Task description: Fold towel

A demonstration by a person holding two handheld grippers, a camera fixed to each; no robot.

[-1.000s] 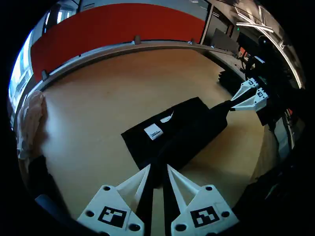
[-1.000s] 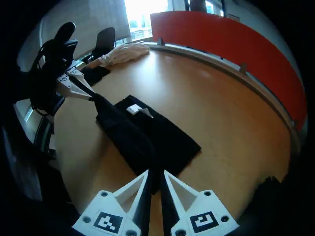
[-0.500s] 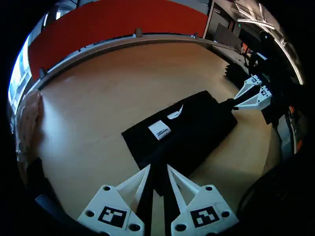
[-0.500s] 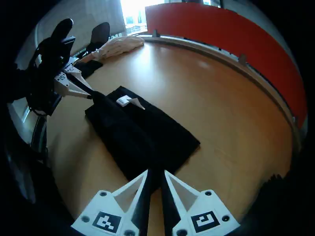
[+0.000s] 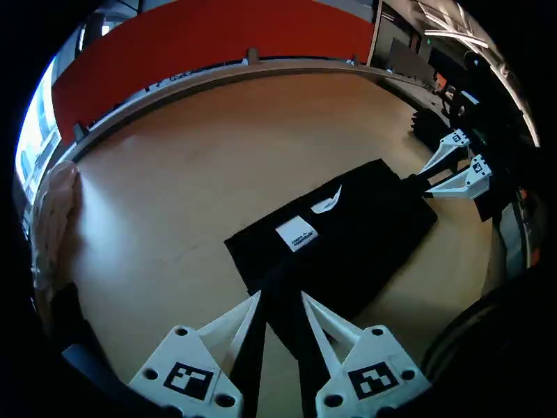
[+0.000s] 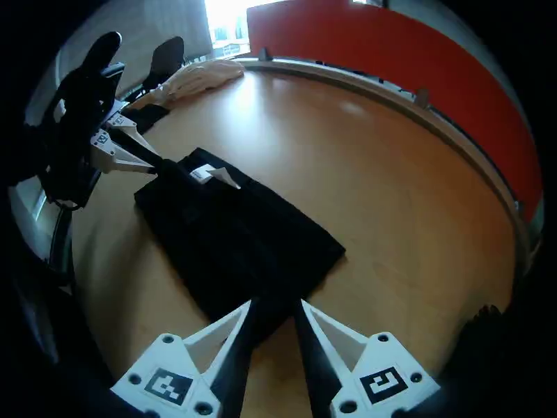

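- In the left gripper view, a pale cloth [image 5: 52,202] is bunched up far to the left of the towel [image 5: 362,230], at the edge of the wooden surface [image 5: 209,153].
- The towel is black. It lies flat on the surface, folded into a long shape.
- A white tag [image 5: 297,233] and a small white flap [image 5: 327,204] sit on top of the towel, toward its left end.
- The left hand-held gripper [image 5: 282,298] is at the near end of the towel. Its two fingers are a little apart and the towel's edge lies between them. It is hard to say if they pinch it.
- A red wall [image 5: 209,42] runs behind the towel, past the surface.
- The right hand-held gripper [image 5: 423,184] is at the right end of the towel, with its fingers parted.
- In the right gripper view, the left hand-held gripper touches the towel's left corner, just beside the tag.
- A dark chair [image 6: 167,59] stands far behind the towel, next to the pale cloth.
- At the near end of the towel, the right hand-held gripper has a clear gap between its fingers. The towel's end lies in that gap.
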